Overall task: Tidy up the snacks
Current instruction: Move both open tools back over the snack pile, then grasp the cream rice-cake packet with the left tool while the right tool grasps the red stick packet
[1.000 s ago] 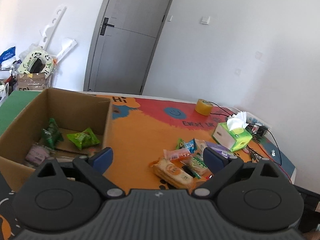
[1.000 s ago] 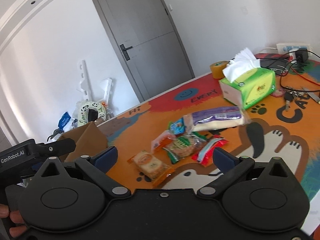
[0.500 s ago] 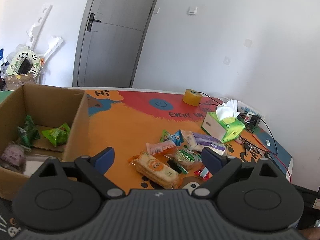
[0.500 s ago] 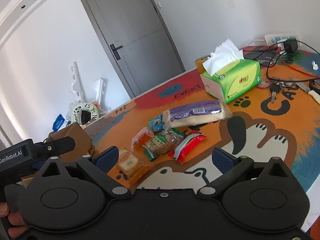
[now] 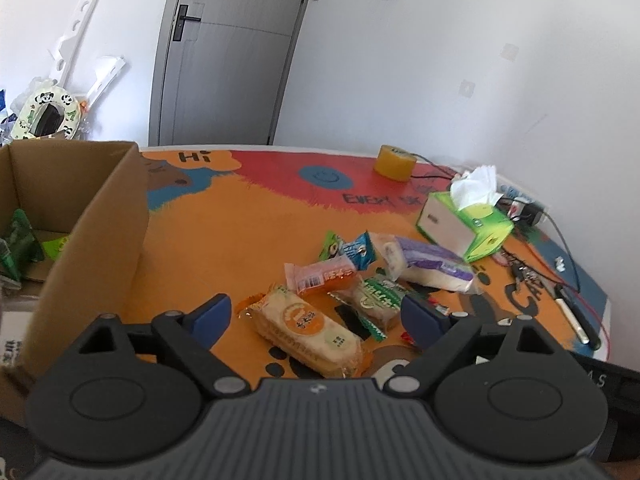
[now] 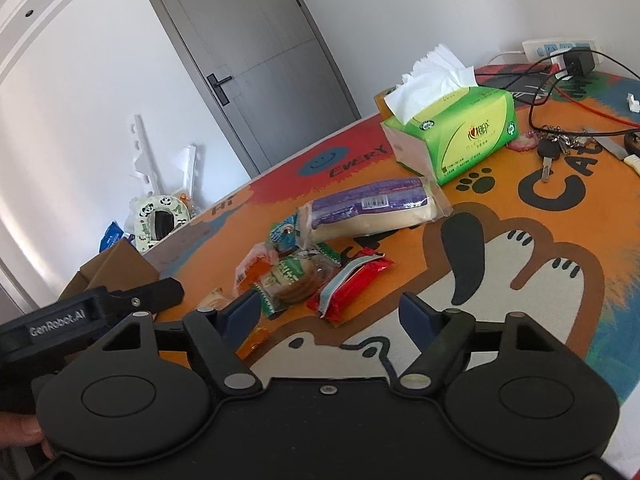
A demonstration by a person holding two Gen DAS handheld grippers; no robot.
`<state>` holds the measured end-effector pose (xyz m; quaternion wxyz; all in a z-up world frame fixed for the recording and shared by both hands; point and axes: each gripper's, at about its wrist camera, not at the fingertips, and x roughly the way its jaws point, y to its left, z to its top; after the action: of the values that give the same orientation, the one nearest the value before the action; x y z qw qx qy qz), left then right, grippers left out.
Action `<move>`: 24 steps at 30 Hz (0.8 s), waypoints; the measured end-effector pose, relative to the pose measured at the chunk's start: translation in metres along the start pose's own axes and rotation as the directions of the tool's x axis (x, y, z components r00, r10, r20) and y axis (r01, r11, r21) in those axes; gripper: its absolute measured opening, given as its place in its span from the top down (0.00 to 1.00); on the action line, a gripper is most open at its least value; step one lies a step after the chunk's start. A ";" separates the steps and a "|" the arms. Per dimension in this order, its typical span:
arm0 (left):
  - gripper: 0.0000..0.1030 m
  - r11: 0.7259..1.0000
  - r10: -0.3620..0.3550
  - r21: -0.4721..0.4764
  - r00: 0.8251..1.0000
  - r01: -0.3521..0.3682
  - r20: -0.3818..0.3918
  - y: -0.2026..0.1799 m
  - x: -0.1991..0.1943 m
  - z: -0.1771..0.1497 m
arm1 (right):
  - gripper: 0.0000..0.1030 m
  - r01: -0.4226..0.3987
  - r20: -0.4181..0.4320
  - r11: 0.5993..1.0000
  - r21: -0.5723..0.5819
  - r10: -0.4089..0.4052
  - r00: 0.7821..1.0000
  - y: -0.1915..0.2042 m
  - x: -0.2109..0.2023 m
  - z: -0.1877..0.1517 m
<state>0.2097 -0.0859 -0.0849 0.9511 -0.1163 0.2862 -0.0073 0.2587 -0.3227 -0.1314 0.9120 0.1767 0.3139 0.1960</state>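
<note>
From my left hand-held gripper [image 5: 316,316] I look down at the snack pile on the bench [image 5: 224,240], its jaws spread wide and empty, with the orange cracker pack [image 5: 306,326] lying on the mat between the blue fingertips [image 5: 210,314] but touching neither. Just beyond it sit a green biscuit pack [image 5: 378,300], a pink-and-orange wrapper [image 5: 322,276] and a small blue packet [image 5: 360,250], all bunched together. The long purple bread pack [image 5: 428,266] lies at the pile's far right, near the green tissue box [image 5: 466,226]. To the left stands the open cardboard box [image 5: 100,240] (a couple of green packets [image 5: 20,240] already lie inside).

My right hand-held gripper [image 6: 328,314] has just been narrowing its jaws, yet they grasp nothing: the red wrapper [image 6: 352,282] lies on the mat in the gap ahead of the pads, clear of both. Its left finger [image 6: 244,312] overlaps the edge of the biscuit pack in view; I cannot tell whether they touch. A yellow tape roll [image 5: 394,162] sits at the bench's far edge, and keys [image 6: 550,146] and cables [image 6: 560,92] lie well off to the right.
</note>
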 end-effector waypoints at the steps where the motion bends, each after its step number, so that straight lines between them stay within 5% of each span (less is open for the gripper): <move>1: 0.11 1.000 0.004 0.000 1.000 -0.004 -0.005 0.000 0.003 0.000 | 0.32 0.001 -0.003 1.000 0.000 -0.001 1.000 -0.001 0.003 0.001; 24: 0.11 0.995 0.102 0.026 0.990 -0.100 -0.096 -0.002 0.057 -0.008 | 0.43 0.091 -0.019 0.994 -0.055 -0.092 0.996 0.005 0.068 0.015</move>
<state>0.2532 -0.0939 -0.1223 0.9364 -0.0913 0.3375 0.0322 0.3157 -0.2893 -0.1522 0.9211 0.1354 0.3260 0.1642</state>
